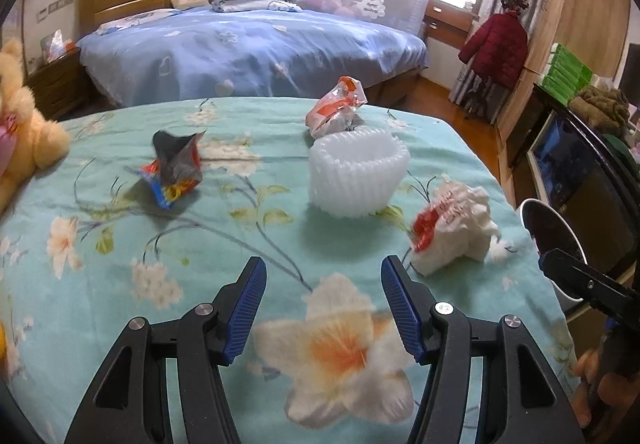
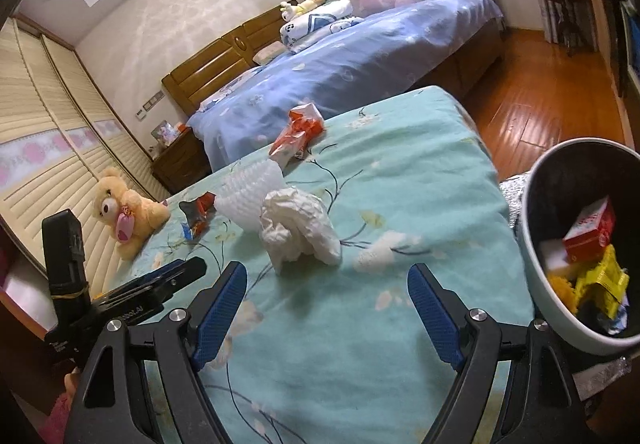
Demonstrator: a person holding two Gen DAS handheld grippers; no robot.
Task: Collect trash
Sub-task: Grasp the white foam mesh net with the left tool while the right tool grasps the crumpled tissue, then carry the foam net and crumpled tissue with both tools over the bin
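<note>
Teddy bear [image 1: 20,116]: far left on the bed, cut off by the frame edge in the left wrist view; whole in the right wrist view.
Snack wrapper [image 1: 176,174]: crumpled, dark inside, on the floral bedspread [image 1: 120,284]; print blurred and unreadable.
Left tongs [image 1: 323,308]: open, nothing between the blue pads, above the bedspread, well short of the trash.
Orange wrapper [image 1: 336,106]: near the far bed edge, its lower part hidden behind the foam net.
Foam net [image 1: 358,174]: white, upright, mid-bed; in the right wrist view mostly hidden by the tissue wad.
Tissue wad [image 1: 452,232]: white with a red patch, right of the foam net; the red patch faces away in the right wrist view.
Right tongs [image 2: 327,304]: open, empty, just short of the tissue wad.
Trash bin [image 2: 536,244]: beside the bed's right edge, cut off by the frame; holds a red box and yellow wrappers, deeper contents unclear.
</note>
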